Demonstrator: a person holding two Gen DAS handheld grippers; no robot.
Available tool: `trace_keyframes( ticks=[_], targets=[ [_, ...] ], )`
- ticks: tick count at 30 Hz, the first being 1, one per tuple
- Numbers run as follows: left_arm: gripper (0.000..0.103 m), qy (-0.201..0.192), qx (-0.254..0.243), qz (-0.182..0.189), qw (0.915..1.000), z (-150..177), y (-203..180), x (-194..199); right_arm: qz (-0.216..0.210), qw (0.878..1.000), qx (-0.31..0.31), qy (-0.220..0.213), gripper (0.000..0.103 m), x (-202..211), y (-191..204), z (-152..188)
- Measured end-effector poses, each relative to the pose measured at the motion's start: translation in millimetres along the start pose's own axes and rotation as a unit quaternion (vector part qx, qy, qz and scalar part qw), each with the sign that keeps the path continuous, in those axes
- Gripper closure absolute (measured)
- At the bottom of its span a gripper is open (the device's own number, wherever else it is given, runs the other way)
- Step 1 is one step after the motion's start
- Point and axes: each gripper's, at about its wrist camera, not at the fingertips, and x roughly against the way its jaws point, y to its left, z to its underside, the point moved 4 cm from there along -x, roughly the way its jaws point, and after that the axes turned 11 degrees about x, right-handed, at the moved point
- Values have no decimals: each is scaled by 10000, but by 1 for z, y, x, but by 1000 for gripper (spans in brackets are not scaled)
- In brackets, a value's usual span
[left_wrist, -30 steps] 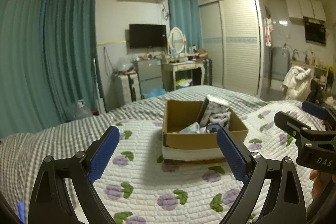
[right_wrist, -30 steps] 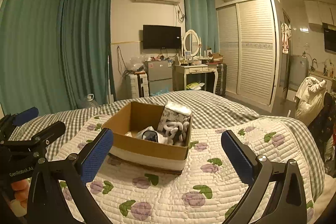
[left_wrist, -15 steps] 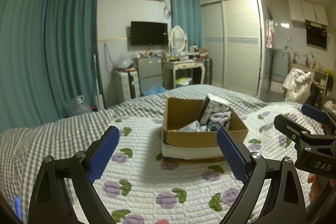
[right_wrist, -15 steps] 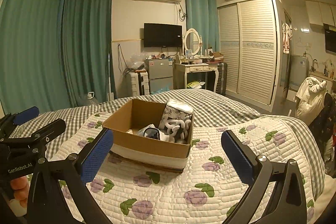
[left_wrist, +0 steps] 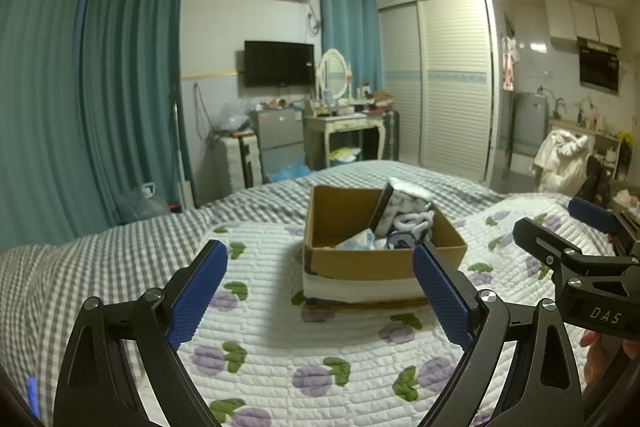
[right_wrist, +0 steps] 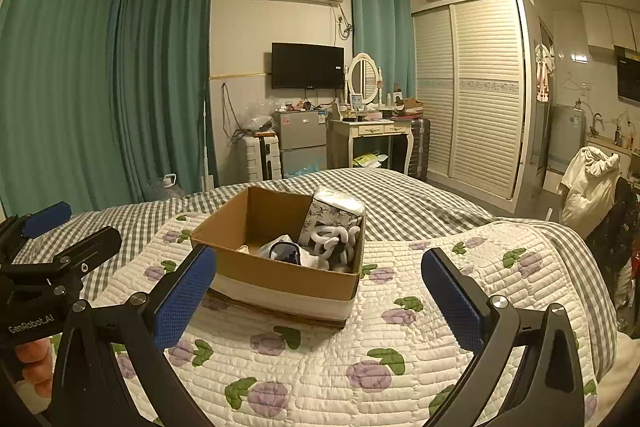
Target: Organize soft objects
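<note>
- Here, a brown cardboard box (right_wrist: 280, 273) sits on the white quilt (right_wrist: 400, 347) printed with purple flowers and green leaves, its top flaps open and a white band running around its lower part.
- Inside it, against the far right corner, a grey-and-white patterned pack (right_wrist: 334, 215) leans upright with its silvery top above the box rim; just in front of it lies a white chunky knotted soft piece (right_wrist: 332, 239).
- Beside those, lower in the box, a dark rounded item (right_wrist: 285, 251) rests on pale crumpled material (left_wrist: 358, 239); what either one is cannot be made out.
- The near box wall hides the bottoms of everything inside, and the left half of the interior shows only bare cardboard.
- The left gripper (left_wrist: 320, 287) is spread wide with nothing between its blue pads (left_wrist: 198, 291), poised over the quilt short of the box; its right finger overlaps the box's near right corner in the left wrist view.
- The right gripper (right_wrist: 318, 295) is likewise spread and empty, held above the quilt in front of the box.
- Each gripper shows only partly at the edge of the other's view, cut off by the frame, with bits of the holding hand (right_wrist: 34, 367) below.
- The quilt lies over a grey checked bedspread (left_wrist: 100, 251).
</note>
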Motion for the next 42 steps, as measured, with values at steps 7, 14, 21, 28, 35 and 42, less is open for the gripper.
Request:
trace_keyframes(
  ticks=[7,14,21,28,35,42],
  targets=[
    [8,0,4,-4,10000,0,0,0,-4,10000,2,11,0,0,1,0],
    [8,0,5,-6,10000,0,0,0,-11,10000,1,24,0,-2,2,1],
    [8,8,11,-1,10000,0,0,0,-23,10000,0,32,0,-2,3,2],
    [8,11,16,14,10000,3,1,0,-17,10000,-3,31,0,-2,3,3],
    [8,12,17,13,10000,3,1,0,-12,10000,-23,48,0,-2,1,4],
    [8,23,23,3,10000,5,2,0,-3,10000,-29,38,0,-1,1,4]
  ],
)
